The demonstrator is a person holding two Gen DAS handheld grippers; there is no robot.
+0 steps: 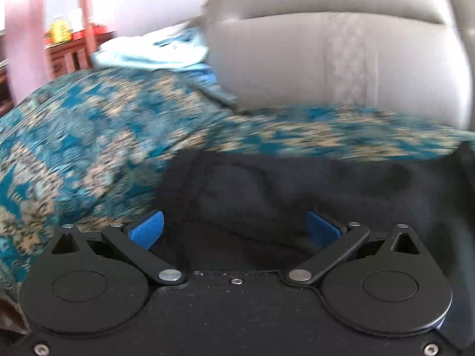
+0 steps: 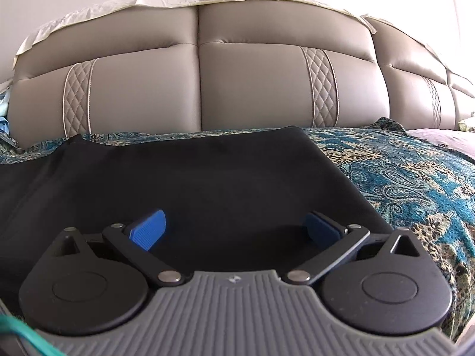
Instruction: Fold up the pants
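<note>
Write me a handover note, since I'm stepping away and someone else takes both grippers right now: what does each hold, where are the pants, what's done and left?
Left gripper: jaws open, empty, over the dark pants near their left edge; that view is motion-blurred.
Right gripper: jaws open, empty, over the pants.
The pants lie spread flat on the teal patterned bedspread, in front of the padded headboard.
Done: how many folds are already in cannot be told from here.
Left: grip an edge and finish folding.
</note>
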